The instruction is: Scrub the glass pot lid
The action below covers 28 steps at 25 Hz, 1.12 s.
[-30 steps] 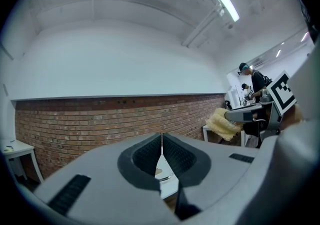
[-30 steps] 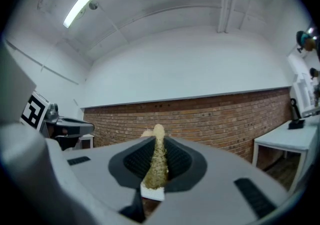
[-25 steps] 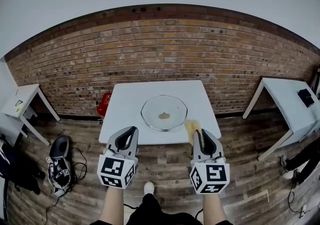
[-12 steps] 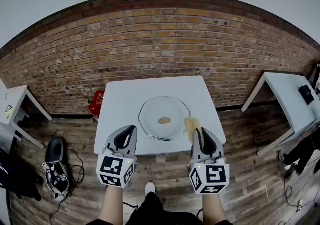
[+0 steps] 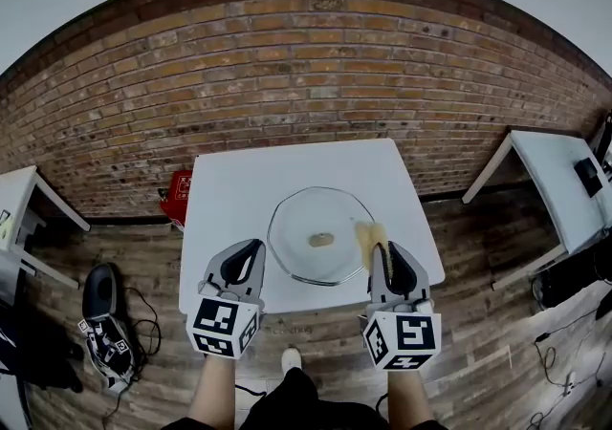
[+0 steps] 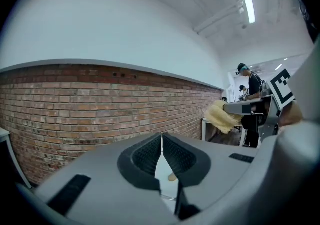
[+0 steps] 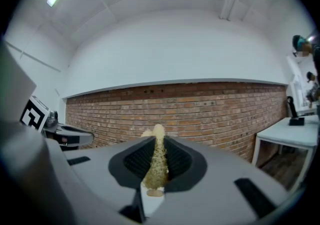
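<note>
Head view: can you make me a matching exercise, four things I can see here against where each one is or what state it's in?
1 glass pot lid
2 yellow sponge
3 left hand-held gripper
4 red object

A clamped in the right hand-held gripper
B shut, nothing between its jaws
C on the floor by the brick wall
D lying on the white table

Pairs: 1-D, 2-A, 3-B, 4-C
</note>
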Each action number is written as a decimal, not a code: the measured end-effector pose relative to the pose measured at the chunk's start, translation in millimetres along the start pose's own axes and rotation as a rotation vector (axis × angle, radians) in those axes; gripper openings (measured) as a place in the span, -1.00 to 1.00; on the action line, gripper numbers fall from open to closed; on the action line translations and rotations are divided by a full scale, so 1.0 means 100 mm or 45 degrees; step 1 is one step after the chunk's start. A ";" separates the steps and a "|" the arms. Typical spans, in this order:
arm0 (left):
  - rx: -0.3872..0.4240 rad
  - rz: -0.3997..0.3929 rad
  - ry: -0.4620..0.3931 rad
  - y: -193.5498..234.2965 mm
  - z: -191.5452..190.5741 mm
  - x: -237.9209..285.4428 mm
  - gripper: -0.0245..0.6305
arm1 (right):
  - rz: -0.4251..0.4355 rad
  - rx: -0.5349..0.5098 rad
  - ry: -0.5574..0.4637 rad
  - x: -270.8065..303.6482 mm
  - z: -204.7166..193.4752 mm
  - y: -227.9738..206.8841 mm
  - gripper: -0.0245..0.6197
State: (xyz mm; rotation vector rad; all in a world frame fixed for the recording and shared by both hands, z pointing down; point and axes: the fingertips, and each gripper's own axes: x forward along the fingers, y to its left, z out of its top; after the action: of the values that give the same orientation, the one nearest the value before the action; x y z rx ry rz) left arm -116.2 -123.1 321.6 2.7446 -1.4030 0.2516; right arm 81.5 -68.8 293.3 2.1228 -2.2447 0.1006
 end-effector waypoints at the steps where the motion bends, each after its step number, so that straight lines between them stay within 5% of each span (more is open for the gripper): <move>1: 0.000 -0.005 0.000 0.07 0.00 0.05 -0.87 | -0.007 -0.002 0.000 0.06 0.00 0.02 -0.75; 19: -0.014 -0.095 -0.003 0.53 0.06 0.51 -0.87 | -0.101 -0.041 0.016 0.58 0.15 0.12 -0.75; 28: 0.001 -0.036 -0.023 0.42 0.25 0.65 -0.87 | -0.021 -0.026 -0.020 0.70 0.23 -0.09 -0.75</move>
State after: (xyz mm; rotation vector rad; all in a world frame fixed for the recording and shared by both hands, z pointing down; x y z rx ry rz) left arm -109.3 -202.9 307.0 2.7716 -1.3674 0.2267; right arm 87.2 -140.9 276.2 2.1385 -2.2266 0.0603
